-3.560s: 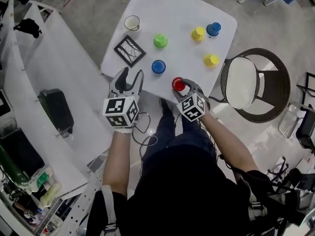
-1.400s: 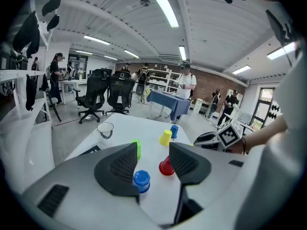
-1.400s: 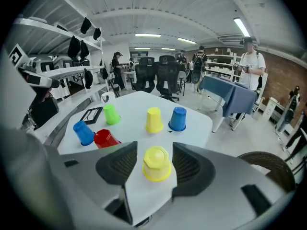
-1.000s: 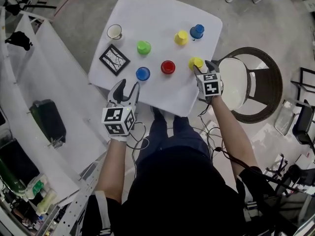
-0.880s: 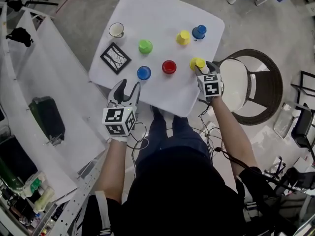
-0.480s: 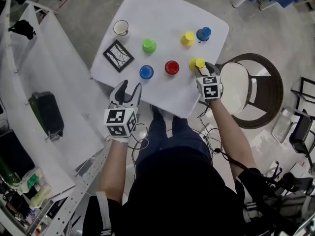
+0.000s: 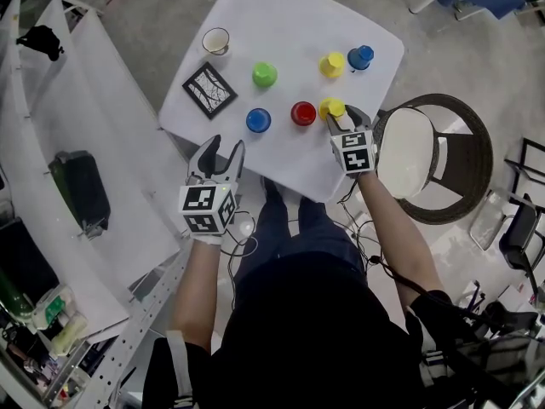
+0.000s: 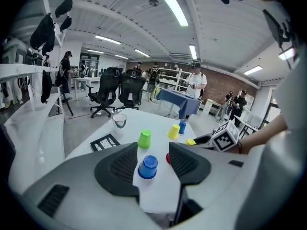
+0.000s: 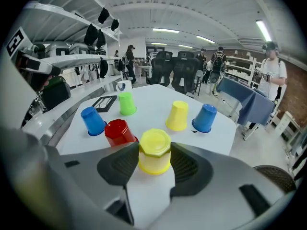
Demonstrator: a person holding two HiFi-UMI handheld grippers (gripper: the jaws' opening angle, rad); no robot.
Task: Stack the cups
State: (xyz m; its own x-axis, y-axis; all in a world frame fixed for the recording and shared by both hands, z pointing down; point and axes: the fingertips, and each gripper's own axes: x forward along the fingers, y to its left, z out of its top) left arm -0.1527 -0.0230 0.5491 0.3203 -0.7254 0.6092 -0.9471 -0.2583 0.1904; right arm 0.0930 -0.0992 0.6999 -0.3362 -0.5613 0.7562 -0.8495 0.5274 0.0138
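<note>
Several upturned cups stand on the white table [image 7: 281, 20]. My right gripper [image 7: 338, 115] [image 9: 154, 159] has just been closing and is shut on the near yellow cup [image 7: 330, 107] [image 9: 154, 151], with a pad pressing on each side. The red cup [image 7: 303, 113] [image 9: 118, 132] stands just left of it, then a blue cup [image 7: 258, 120] [image 8: 147, 166]. Farther back are a green cup [image 7: 265, 75], a second yellow cup [image 7: 331, 64] and a second blue cup [image 7: 362, 56]. My left gripper [image 7: 221, 150] [image 8: 153, 150] is open and empty, off the table's near edge.
A glass cup [image 7: 215, 40] and a black patterned coaster [image 7: 209, 90] sit at the table's left corner. A round wicker chair [image 7: 434, 156] stands right of the table, close to my right arm. A long white bench [image 7: 77, 126] runs along the left.
My right gripper has closed on the near yellow cup and carried it left, closer to the red cup. The left gripper has stayed where it was.
</note>
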